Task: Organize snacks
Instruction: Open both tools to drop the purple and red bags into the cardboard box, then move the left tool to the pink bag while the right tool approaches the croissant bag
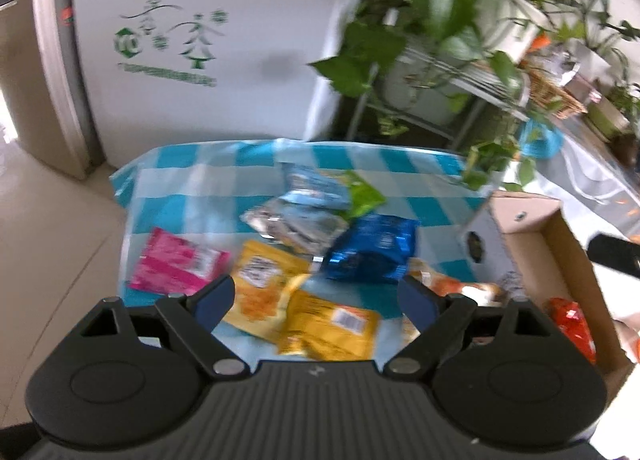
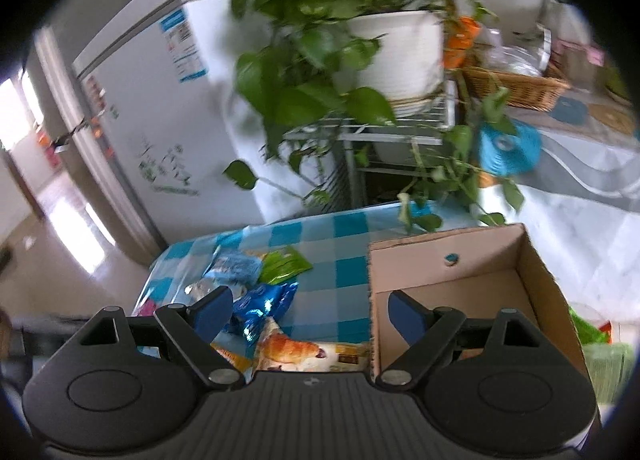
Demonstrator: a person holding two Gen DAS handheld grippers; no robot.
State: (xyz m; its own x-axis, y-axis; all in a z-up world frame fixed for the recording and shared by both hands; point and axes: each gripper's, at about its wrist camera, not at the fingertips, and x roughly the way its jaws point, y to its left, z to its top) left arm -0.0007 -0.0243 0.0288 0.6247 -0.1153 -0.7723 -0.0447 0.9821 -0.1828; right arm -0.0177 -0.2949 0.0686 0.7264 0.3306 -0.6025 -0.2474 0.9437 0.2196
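Note:
Several snack packets lie on a blue-checked tablecloth (image 1: 192, 179): a pink one (image 1: 176, 268), two yellow ones (image 1: 260, 288), a dark blue one (image 1: 372, 252), a silver one (image 1: 296, 223), a pale blue one (image 1: 316, 187) and a green one (image 1: 362, 195). My left gripper (image 1: 316, 300) hangs open above the yellow packets, holding nothing. A cardboard box (image 2: 460, 260) stands at the table's right, with an orange-red packet (image 1: 572, 324) inside. My right gripper (image 2: 310, 312) is open and empty, straddling the box's left wall, above a croissant packet (image 2: 296, 348).
A white fridge (image 1: 200, 59) stands behind the table. A leafy plant in a white pot (image 2: 400, 55) sits on a metal rack (image 2: 380, 131), its vines hanging over the table's far right corner. A wicker basket (image 2: 516, 87) and a blue bag (image 2: 508, 155) lie beyond.

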